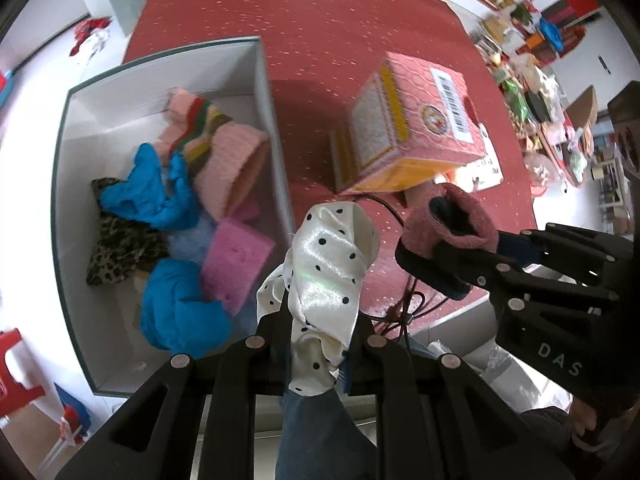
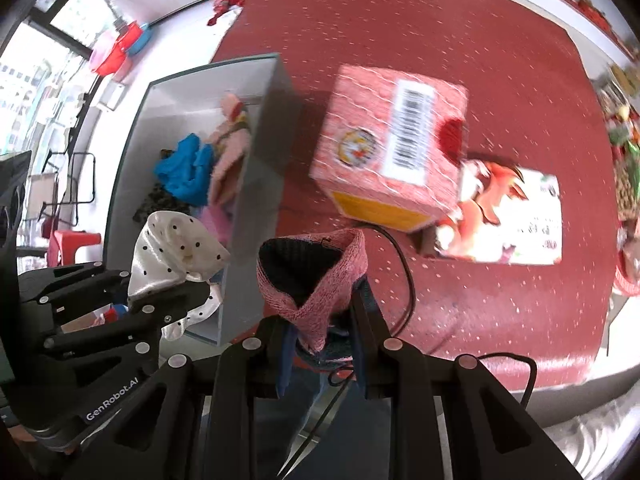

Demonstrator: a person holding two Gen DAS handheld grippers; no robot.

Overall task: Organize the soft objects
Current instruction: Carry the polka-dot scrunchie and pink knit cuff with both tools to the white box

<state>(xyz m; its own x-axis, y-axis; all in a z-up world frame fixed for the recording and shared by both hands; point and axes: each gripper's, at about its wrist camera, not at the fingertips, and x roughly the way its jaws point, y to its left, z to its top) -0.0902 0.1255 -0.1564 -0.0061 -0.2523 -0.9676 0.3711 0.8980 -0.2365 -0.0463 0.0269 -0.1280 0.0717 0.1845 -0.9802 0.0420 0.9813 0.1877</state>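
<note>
My left gripper [image 1: 320, 320] is shut on a white satin cloth with black dots [image 1: 328, 268], held above the red table beside the white box [image 1: 268, 92]. That cloth [image 2: 176, 252] and the left gripper [image 2: 196, 296] also show at the left of the right wrist view. My right gripper [image 2: 320, 320] is shut on a pink knitted piece with a dark lining [image 2: 320, 280], which appears in the left wrist view too [image 1: 448, 224] with the right gripper [image 1: 436, 264]. The box holds blue cloths [image 1: 160, 196], a pink pad [image 1: 236, 260], a leopard-print cloth [image 1: 120, 248] and a striped pink knit [image 1: 224, 152].
A pink and yellow carton [image 1: 416, 128] stands on the red table [image 1: 320, 20] over a printed flat packet [image 2: 504, 216]. A black cable [image 2: 404, 276] trails across the table's near edge. Cluttered shelves [image 1: 532, 80] line the right. A red stool [image 1: 16, 384] sits on the floor at left.
</note>
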